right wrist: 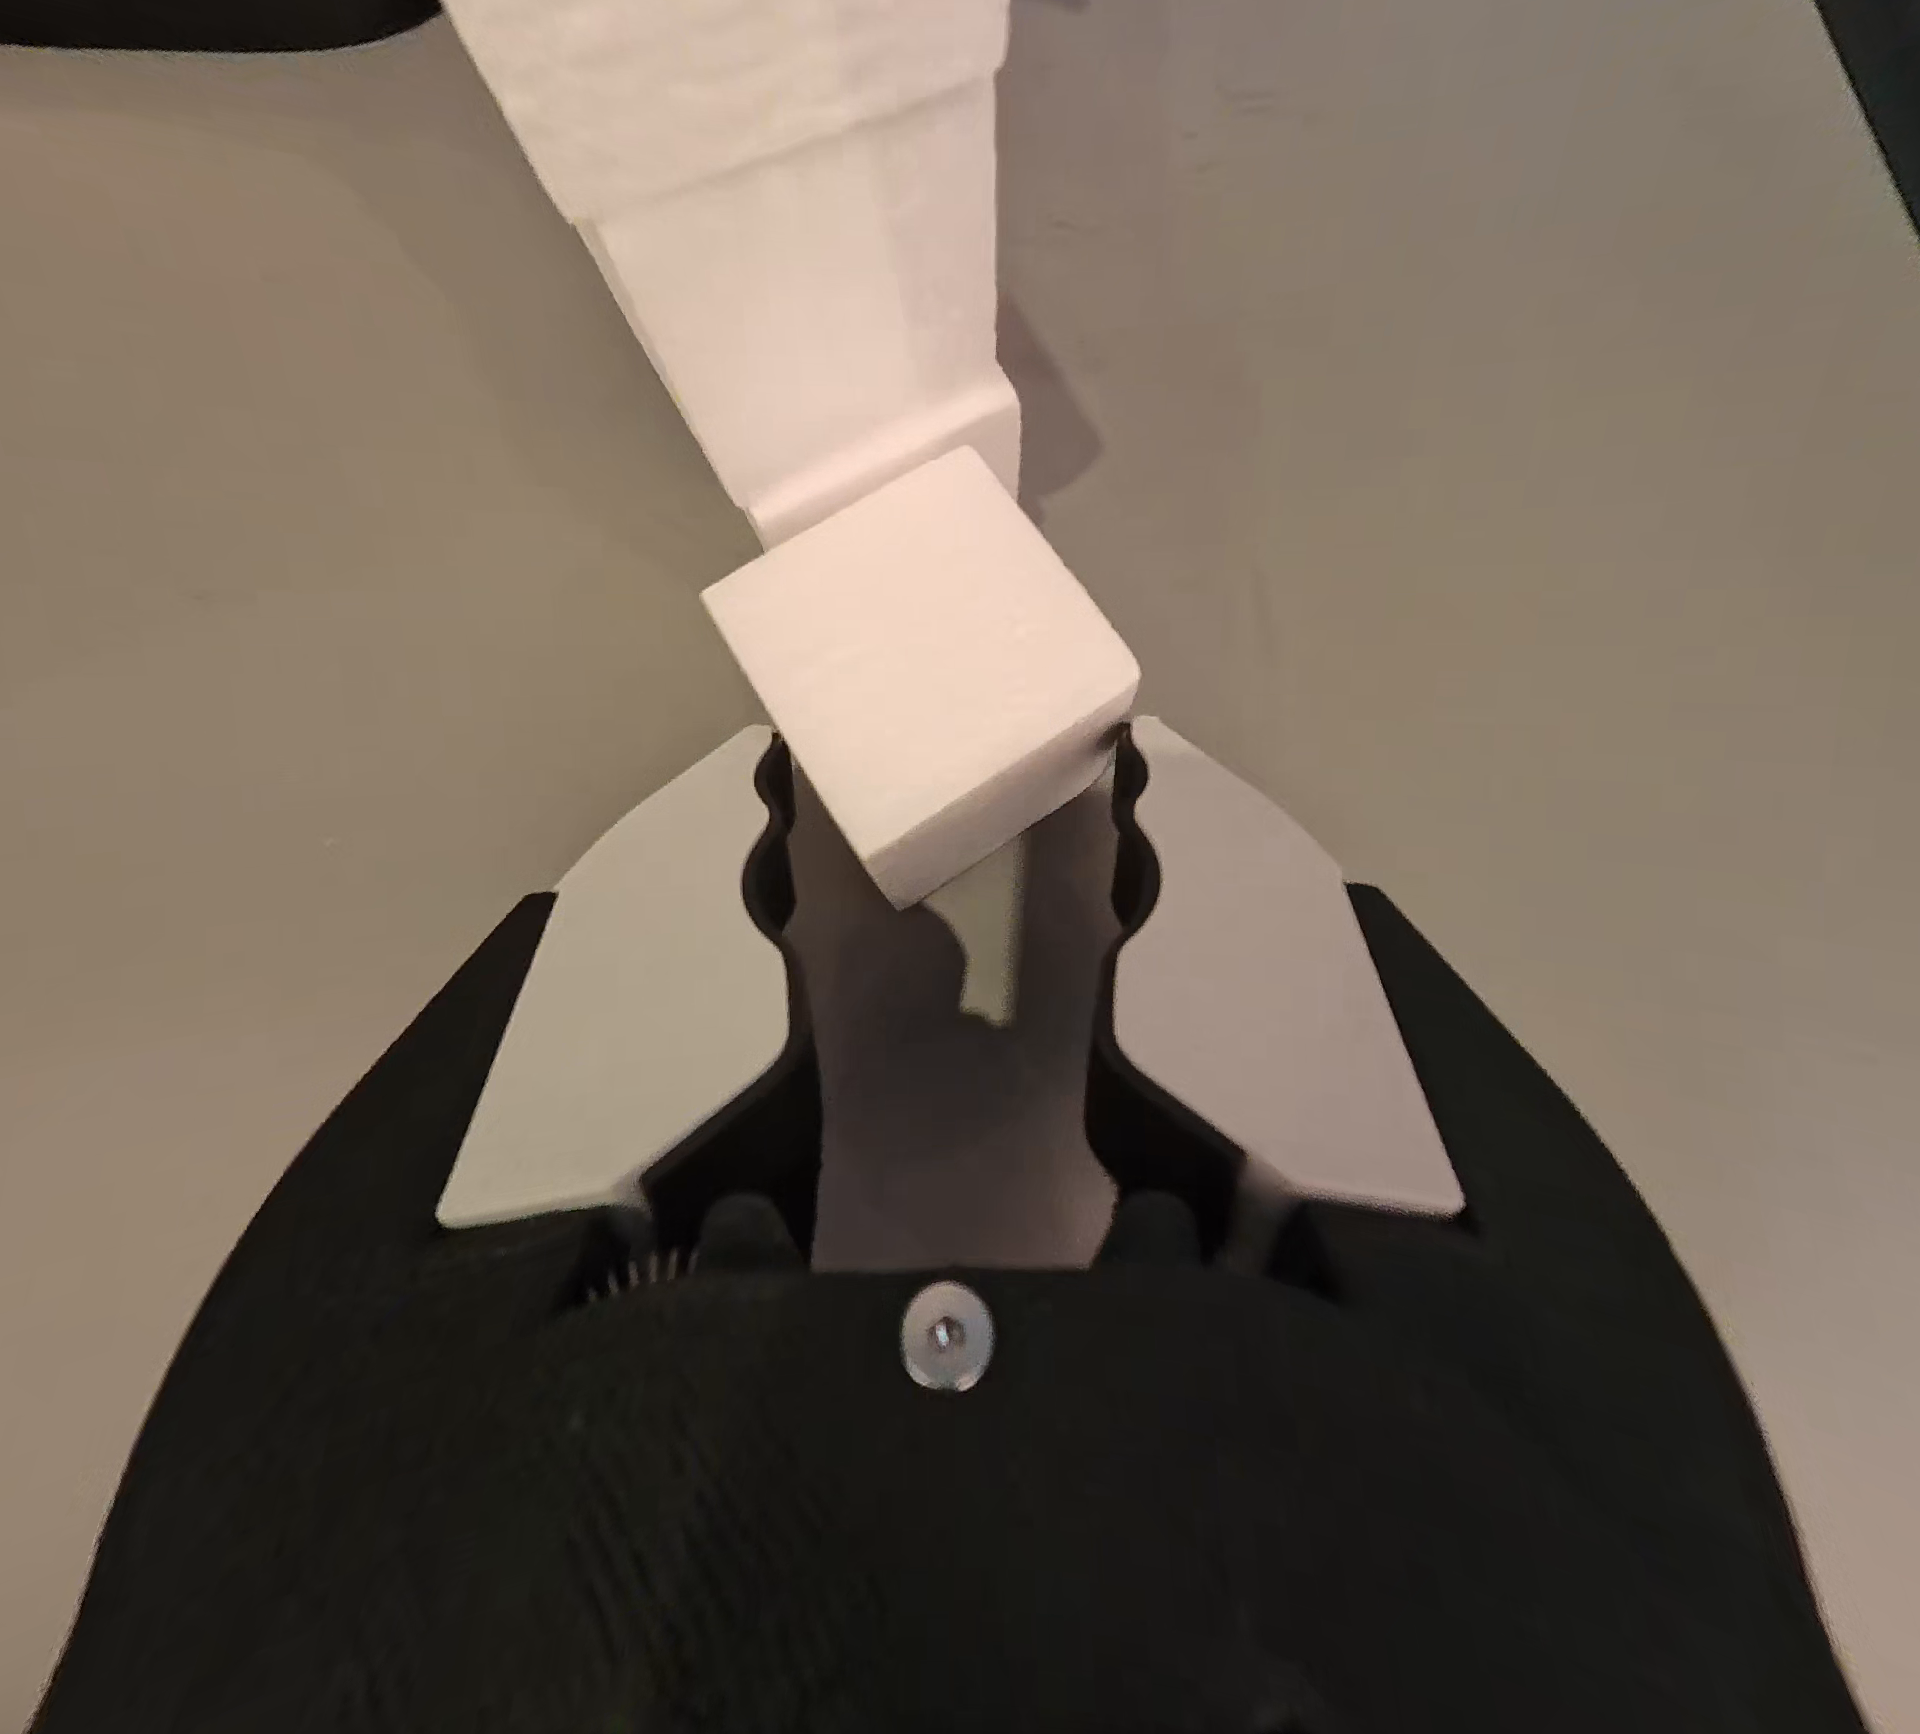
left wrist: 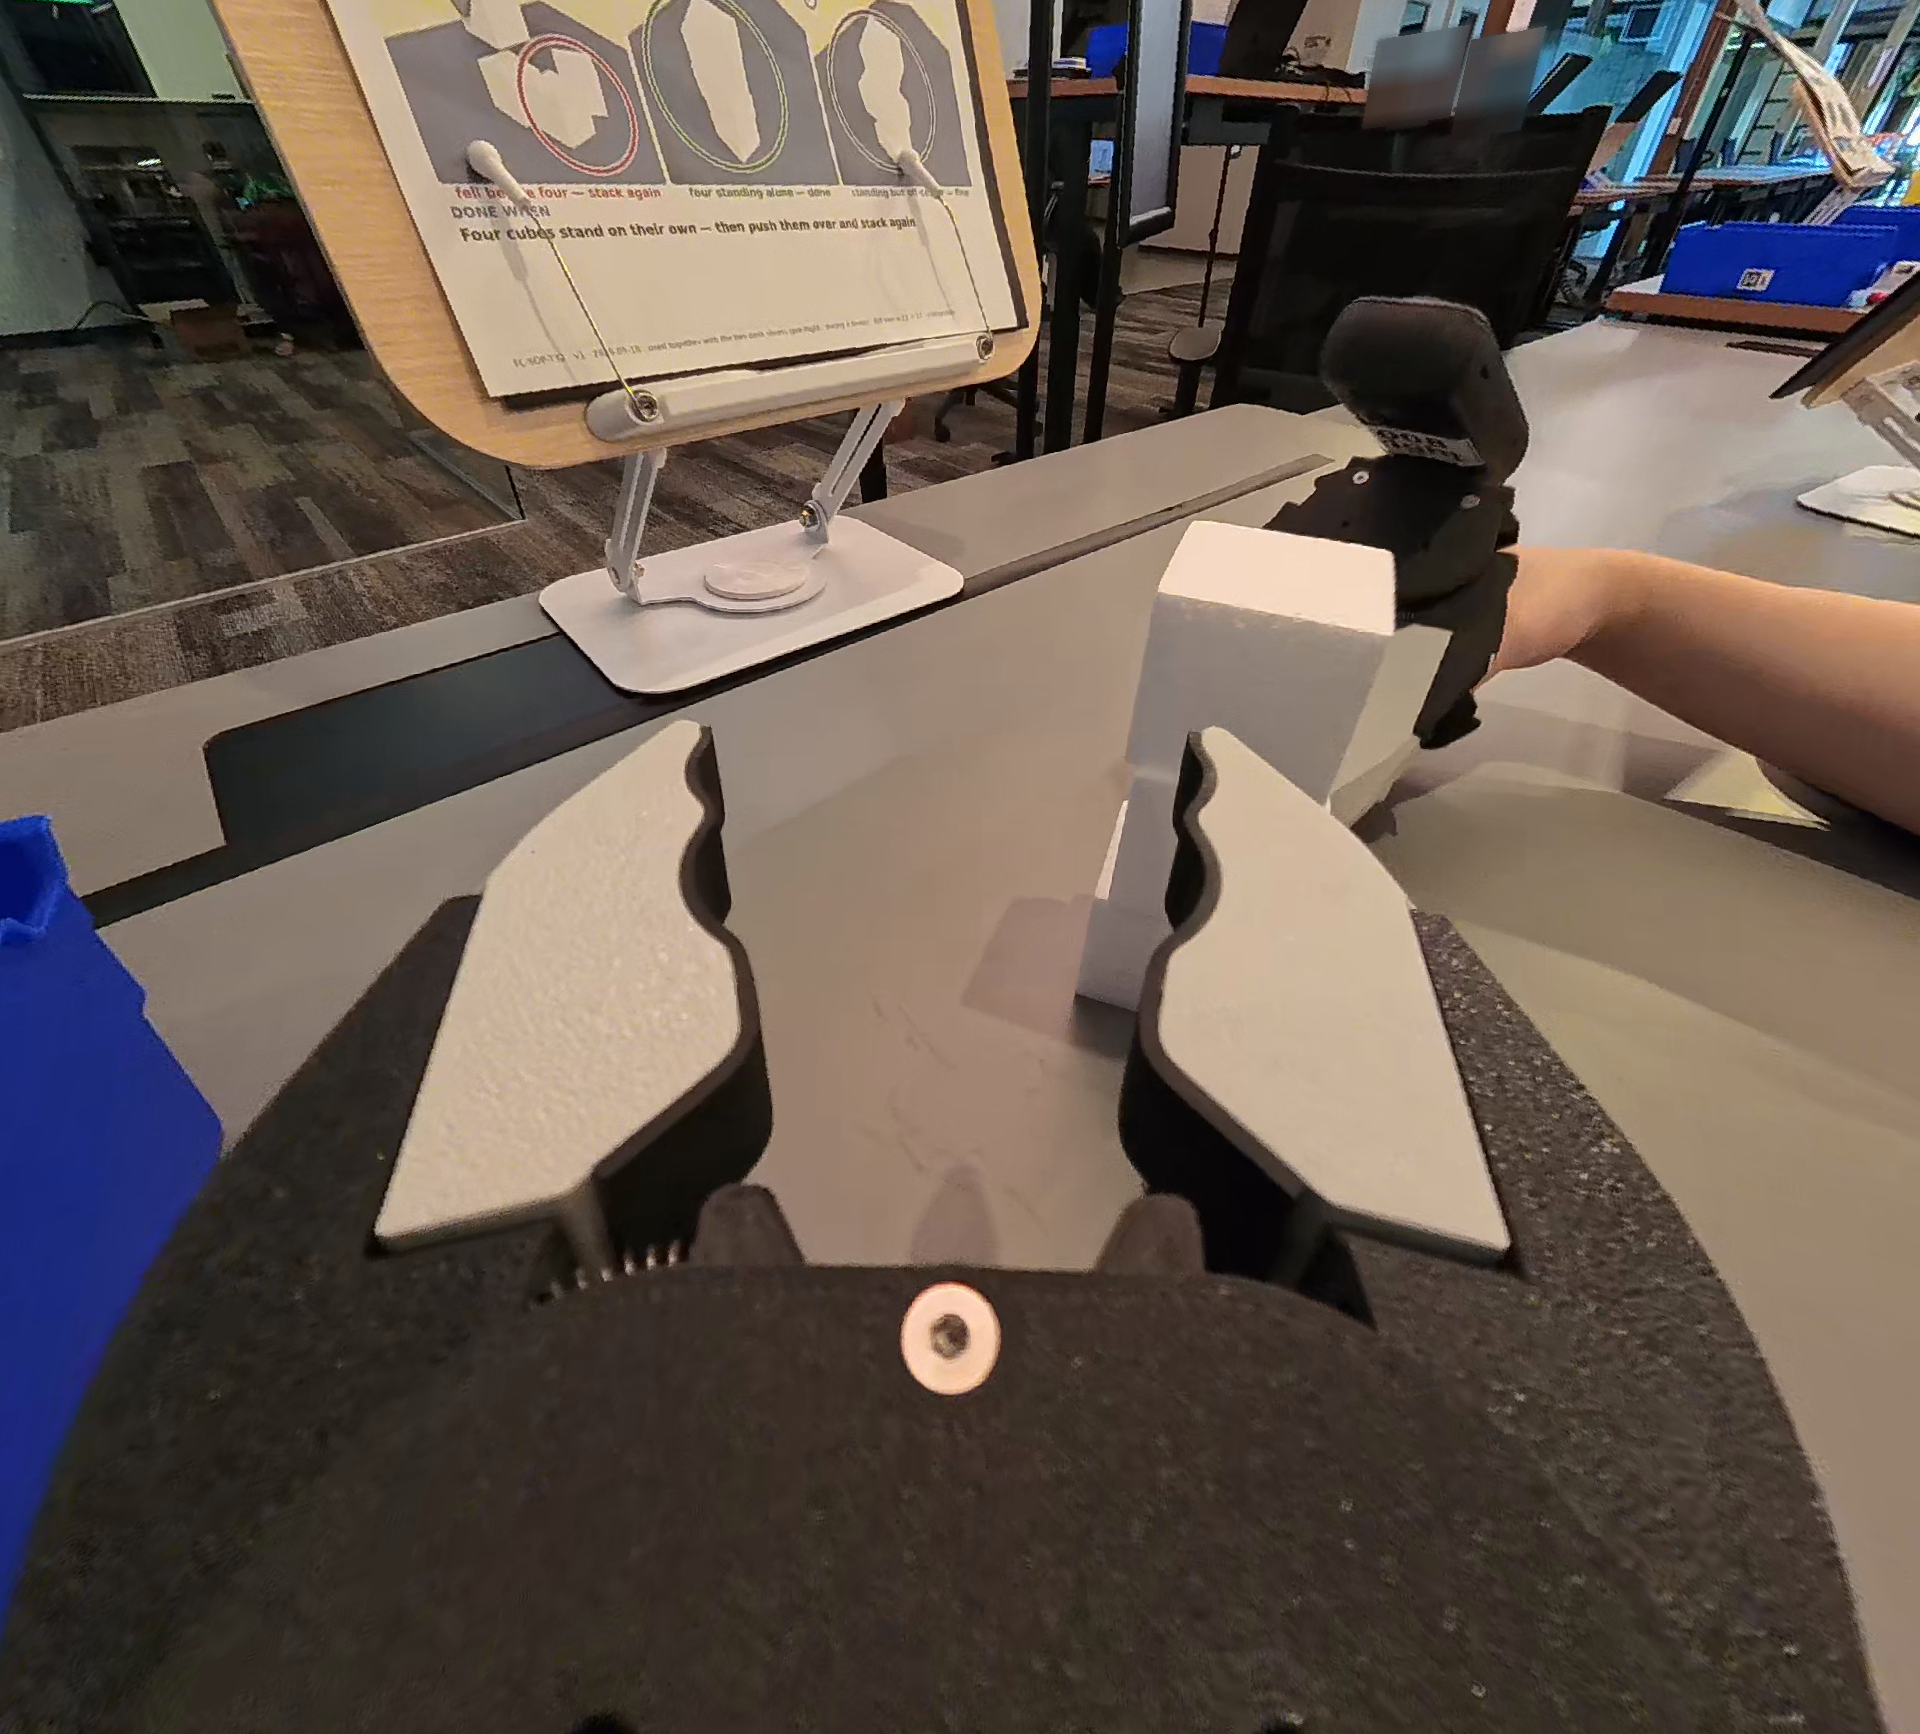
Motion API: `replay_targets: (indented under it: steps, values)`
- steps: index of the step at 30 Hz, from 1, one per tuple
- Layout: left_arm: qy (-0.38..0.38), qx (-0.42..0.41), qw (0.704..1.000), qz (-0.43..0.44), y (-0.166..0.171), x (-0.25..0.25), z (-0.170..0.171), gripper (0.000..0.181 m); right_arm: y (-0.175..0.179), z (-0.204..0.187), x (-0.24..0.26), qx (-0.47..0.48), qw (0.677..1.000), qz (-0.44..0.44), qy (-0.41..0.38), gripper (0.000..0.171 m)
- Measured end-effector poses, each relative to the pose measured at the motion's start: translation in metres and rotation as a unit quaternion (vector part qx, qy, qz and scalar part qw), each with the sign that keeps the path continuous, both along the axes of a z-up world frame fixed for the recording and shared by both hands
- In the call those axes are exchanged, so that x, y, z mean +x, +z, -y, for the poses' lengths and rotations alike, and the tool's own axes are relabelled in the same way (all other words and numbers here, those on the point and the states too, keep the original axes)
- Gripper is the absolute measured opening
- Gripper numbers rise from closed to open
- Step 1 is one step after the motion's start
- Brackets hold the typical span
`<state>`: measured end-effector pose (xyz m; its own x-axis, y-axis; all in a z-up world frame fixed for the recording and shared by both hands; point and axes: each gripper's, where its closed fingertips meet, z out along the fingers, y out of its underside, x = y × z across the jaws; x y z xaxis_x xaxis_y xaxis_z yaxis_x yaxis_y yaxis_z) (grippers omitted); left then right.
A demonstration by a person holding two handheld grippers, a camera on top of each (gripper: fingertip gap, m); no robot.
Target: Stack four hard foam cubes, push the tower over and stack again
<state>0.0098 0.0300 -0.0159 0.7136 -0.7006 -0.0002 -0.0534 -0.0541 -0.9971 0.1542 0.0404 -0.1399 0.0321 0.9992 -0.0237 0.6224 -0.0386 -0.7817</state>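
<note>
A tower of three white foam cubes point(left wrist: 1257, 645) stands on the grey mat point(left wrist: 883, 853), partly hidden by my left gripper's right finger. My left gripper point(left wrist: 945, 744) is open and empty, just left of and nearer than the tower. In the right wrist view the tower point(right wrist: 790, 178) runs up out of the frame. My right gripper point(right wrist: 951, 734) pinches a fourth foam cube point(right wrist: 904, 645) at its fingertips, turned at an angle, low beside the tower's base. From the left wrist view this gripper point(left wrist: 1449, 708) points down behind the tower, with the cube point(left wrist: 1392, 728) by it.
A document stand holding an instruction sheet point(left wrist: 665, 126) sits on its white base point(left wrist: 748, 604) at the table's far edge. A blue bin point(left wrist: 62, 1113) is at the left. A person's forearm point(left wrist: 1714, 645) reaches in from the right. Another stand point(left wrist: 1870, 437) is far right. There is about 20 cm between the tips of the two grippers.
</note>
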Motion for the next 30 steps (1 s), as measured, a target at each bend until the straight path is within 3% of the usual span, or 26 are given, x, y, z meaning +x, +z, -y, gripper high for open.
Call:
replay_targets:
  steps: [3, 6, 9, 12, 14, 20, 30]
  values:
    - [0.001, 0.000, 1.000, -0.001, -0.001, -0.001, 0.000, 0.083, 0.002, -0.007, 0.016, -0.006, 1.000, -0.002, -0.016, 0.060]
    - [0.001, -0.002, 1.000, 0.000, 0.000, -0.001, 0.000, 0.083, 0.022, -0.031, 0.039, -0.007, 0.996, -0.023, -0.085, 0.060]
    - [0.003, 0.001, 1.000, 0.001, 0.002, -0.002, -0.001, 0.083, 0.089, -0.046, 0.042, -0.011, 0.980, -0.113, -0.163, 0.060]
    - [0.006, 0.000, 1.000, 0.000, 0.002, -0.004, -0.001, 0.083, 0.172, -0.020, 0.017, -0.031, 0.959, -0.240, -0.148, 0.060]
    - [0.006, -0.004, 1.000, -0.001, 0.001, -0.003, -0.002, 0.083, 0.195, -0.002, -0.004, -0.021, 0.955, -0.264, -0.133, 0.060]
    - [0.008, -0.016, 1.000, -0.012, -0.008, -0.003, -0.005, 0.082, 0.153, 0.010, -0.038, 0.061, 0.988, -0.105, -0.099, 0.060]
    - [-0.007, -0.014, 0.999, -0.030, -0.011, 0.006, -0.001, 0.083, 0.159, 0.019, -0.048, 0.040, 0.993, -0.092, -0.069, 0.060]
